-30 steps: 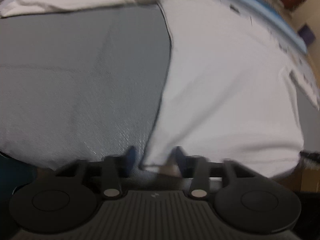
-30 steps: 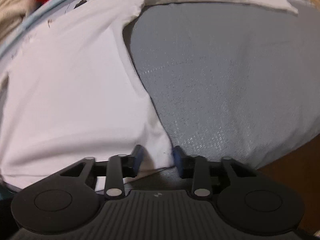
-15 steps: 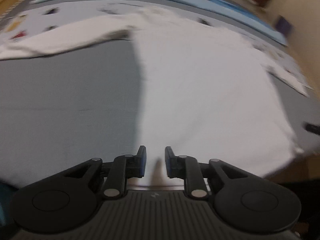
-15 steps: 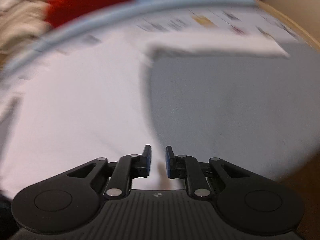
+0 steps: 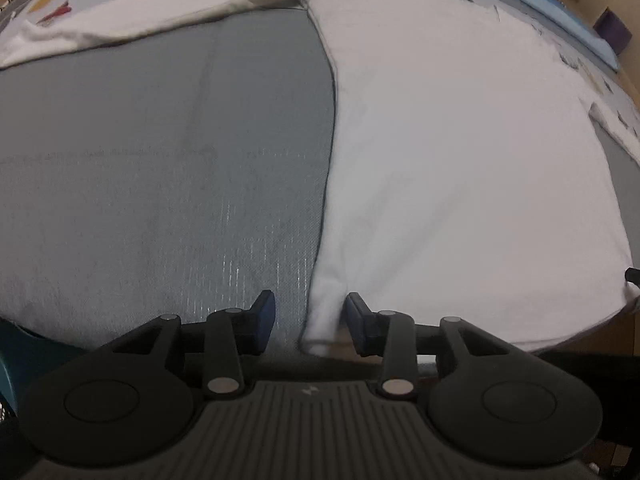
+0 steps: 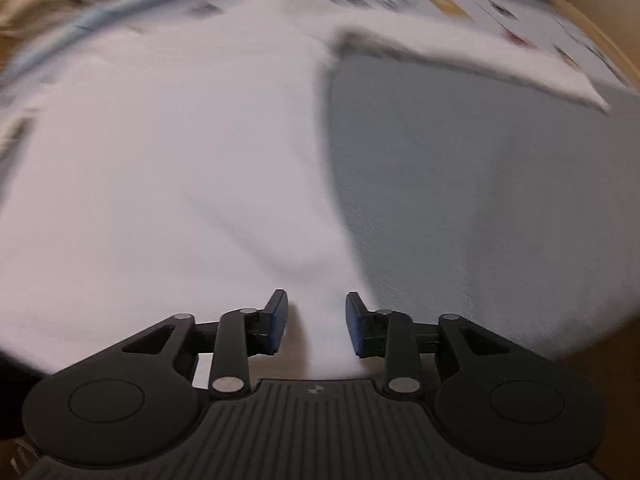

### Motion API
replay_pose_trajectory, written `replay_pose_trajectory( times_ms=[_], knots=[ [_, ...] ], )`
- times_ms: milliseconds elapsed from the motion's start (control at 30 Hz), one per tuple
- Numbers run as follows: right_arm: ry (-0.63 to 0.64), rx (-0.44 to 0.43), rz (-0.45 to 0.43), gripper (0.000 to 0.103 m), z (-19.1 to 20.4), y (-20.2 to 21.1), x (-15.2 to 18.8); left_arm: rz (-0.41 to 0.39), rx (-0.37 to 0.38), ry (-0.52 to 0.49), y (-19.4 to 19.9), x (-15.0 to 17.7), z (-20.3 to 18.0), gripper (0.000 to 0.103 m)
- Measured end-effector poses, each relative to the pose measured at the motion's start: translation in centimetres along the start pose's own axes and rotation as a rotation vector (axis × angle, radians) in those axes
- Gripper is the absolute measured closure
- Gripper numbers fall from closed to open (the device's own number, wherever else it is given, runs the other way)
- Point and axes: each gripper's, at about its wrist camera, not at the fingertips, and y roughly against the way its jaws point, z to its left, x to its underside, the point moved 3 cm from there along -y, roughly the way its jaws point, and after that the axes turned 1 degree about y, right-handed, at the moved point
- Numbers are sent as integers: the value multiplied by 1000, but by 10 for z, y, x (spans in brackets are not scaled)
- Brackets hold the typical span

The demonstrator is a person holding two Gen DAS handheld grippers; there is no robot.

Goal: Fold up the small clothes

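A white long-sleeved shirt (image 5: 460,140) lies spread flat on a grey mat (image 5: 160,160), with one sleeve stretched out at the far left. My left gripper (image 5: 310,322) is open, its jaws on either side of the shirt's near left hem corner, which is bunched between them. In the right wrist view the same shirt (image 6: 160,160) fills the left half, its other sleeve reaching far right. My right gripper (image 6: 316,320) is open around the near right hem corner. This view is motion-blurred.
The grey mat (image 6: 480,200) covers the near table. Beyond it lies a pale printed cloth (image 5: 60,4) with a light blue border (image 5: 560,4). A red item and a beige pile (image 6: 40,0) sit at the far left of the right wrist view.
Both grippers were nearly shut on the hem corners half a second ago and have now opened wide. The hem corners sit loose between the jaws.
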Motion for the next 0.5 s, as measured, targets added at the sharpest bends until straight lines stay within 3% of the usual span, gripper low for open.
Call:
replay_pose_trajectory(
  times_ms=[67,133,167,200,267,400,500],
  knots=[
    [-9,10,27,70,0,-7,-1,-7,21,-23,4,1,-7,97],
    [36,15,18,73,6,-5,0,-22,35,-17,10,1,-10,97],
    [56,19,15,92,6,-2,1,-39,34,-24,15,2,-11,97],
    [62,22,15,103,7,3,5,-51,40,-27,21,4,-10,97],
    [32,6,16,103,5,0,3,-50,44,-37,23,23,-10,97],
    [-3,56,34,103,-14,-21,-5,49,-6,-47,8,31,-1,91],
    [-23,64,-13,102,-13,-10,-6,-61,-22,-96,28,27,-10,88]
  ],
)
